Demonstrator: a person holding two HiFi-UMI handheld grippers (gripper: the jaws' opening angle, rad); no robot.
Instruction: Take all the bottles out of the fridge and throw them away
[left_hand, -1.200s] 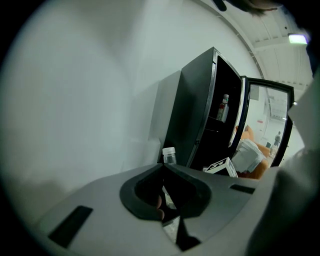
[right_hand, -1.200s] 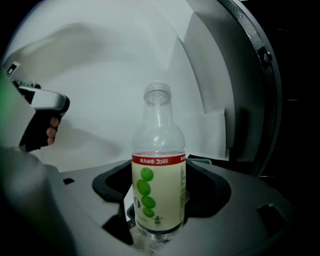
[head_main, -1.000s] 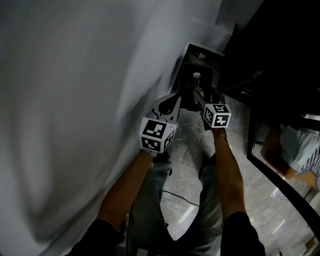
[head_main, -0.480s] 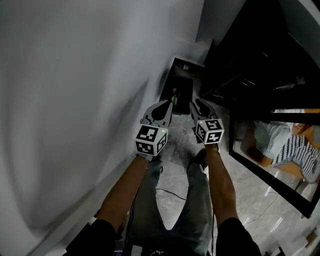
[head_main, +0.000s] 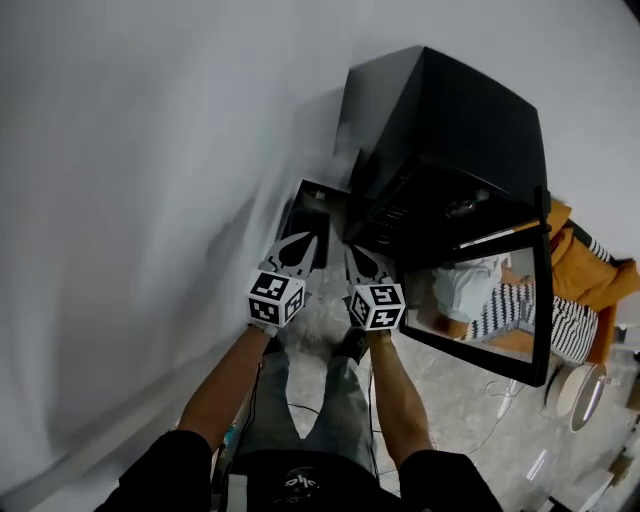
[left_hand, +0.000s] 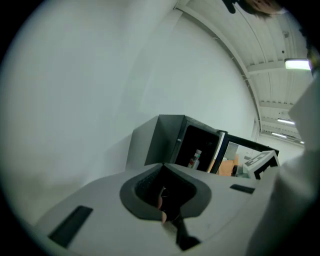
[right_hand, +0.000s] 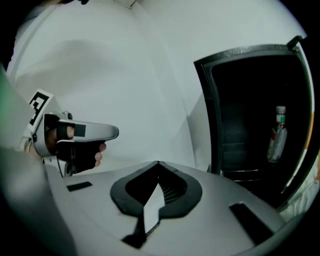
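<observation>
One wall (head_main: 150, 150): white and bare, it fills the left of the head view, and both arms are close beside it.
Fridge (head_main: 450, 110): black, standing against the wall, inside very dark.
Door (head_main: 540, 290): swung open to the right, so the way in is free.
Bin (head_main: 305, 215): a dark open box on the floor between the wall and the fridge, just ahead of the two grippers. I cannot tell what lies in it.
Left gripper (head_main: 306, 240): jaws pressed together at the tips, with nothing pinched.
Right gripper (head_main: 352, 252): its jaws have just been closing and now meet, with nothing between them.
Bottle (right_hand: 276, 135): clear with a pale cap, upright inside the fridge, at the right side in the right gripper view and well apart from both grippers. I cannot tell which shelf it stands on.
Step in hand: I judge it is the reach for this remaining bottle.
How to do it well: spread the jaws before entering the fridge, come in past the door edge without knocking it, and take the bottle at the body below the cap. Keep it upright, squeeze firmly because the plastic may slip, then carry it low over the bin.
</observation>
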